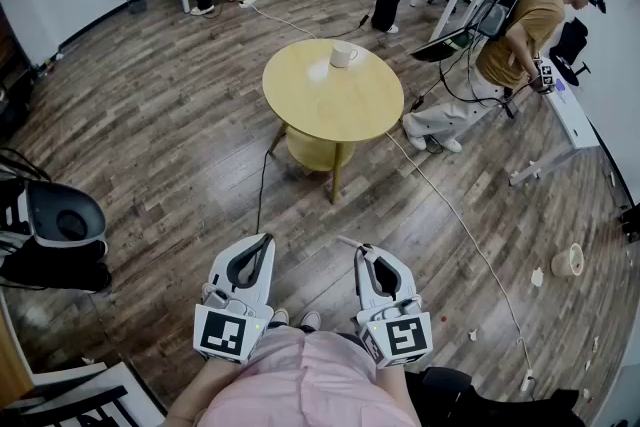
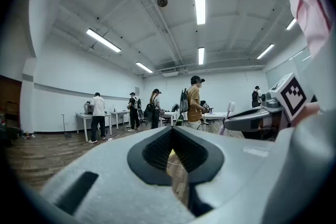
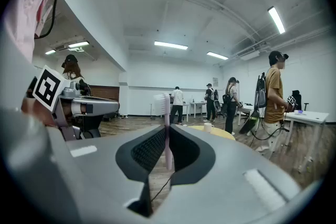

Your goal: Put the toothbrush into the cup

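- Toothbrush travel, as I judged it, had to end at the round yellow wooden surface (image 1: pixel 300 110), which stood well ahead of both grippers on the plank floor.
- The right gripper (image 1: pixel 362 255) was held low at the person's waist, pointing forward, its fingers clamped on the brush handle.
- The left gripper (image 1: pixel 266 240) was level beside it, its fingers together on nothing.
- The small white cup (image 1: pixel 343 54) sat upright near the far edge of that surface, straight ahead and far off, slightly nearer the right gripper's line.
- The pale pink toothbrush (image 3: pixel 167 128) stood with its long axis across the fingers, bristle head clear above them, so tipping it handle-down would probably be needed over the cup.
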Tool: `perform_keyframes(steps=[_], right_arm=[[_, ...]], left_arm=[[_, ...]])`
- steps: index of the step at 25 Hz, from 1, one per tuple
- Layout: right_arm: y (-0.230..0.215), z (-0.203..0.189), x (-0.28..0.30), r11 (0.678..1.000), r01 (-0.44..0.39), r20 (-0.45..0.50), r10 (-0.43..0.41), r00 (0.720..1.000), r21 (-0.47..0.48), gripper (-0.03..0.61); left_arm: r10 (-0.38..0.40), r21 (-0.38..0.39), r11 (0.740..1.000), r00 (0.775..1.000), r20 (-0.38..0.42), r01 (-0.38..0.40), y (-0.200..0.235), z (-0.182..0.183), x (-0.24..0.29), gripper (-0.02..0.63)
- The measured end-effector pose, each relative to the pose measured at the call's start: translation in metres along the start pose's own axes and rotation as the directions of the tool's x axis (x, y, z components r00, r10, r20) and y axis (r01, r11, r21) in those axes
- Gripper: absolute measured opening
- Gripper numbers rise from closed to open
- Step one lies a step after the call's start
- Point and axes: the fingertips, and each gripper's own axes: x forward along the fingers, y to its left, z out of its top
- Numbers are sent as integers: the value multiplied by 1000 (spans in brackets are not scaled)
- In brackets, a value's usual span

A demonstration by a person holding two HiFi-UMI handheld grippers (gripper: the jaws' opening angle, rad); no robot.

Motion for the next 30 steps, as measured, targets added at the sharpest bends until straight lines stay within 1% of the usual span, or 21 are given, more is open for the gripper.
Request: perform_keyframes(steps=[4, 14, 27, 28, 30], right_arm=[[-3, 2, -1, 1000, 1, 7, -1, 1000, -1, 25], [-13, 2, -8, 1000, 4, 21, -5, 1000, 15, 25], [-30, -2, -24, 999, -22, 32, 21, 999, 29, 25], [-32, -2, -26, 999, -24, 33, 23, 999, 29, 25], [-35, -4, -30, 999, -29, 31, 28, 999, 29, 25]], left_arm=[[1, -8, 1000, 1000, 3, -1, -2, 1, 2, -3], [0, 0, 1000, 1000, 11, 0, -11, 4, 6, -3], [26, 4, 1000, 1000, 8, -26, -33, 5, 10, -3], [27, 6, 1000, 1000, -2, -27, -35, 3, 10, -3], [28, 19, 999, 998, -53, -27, -40, -6, 9, -3]])
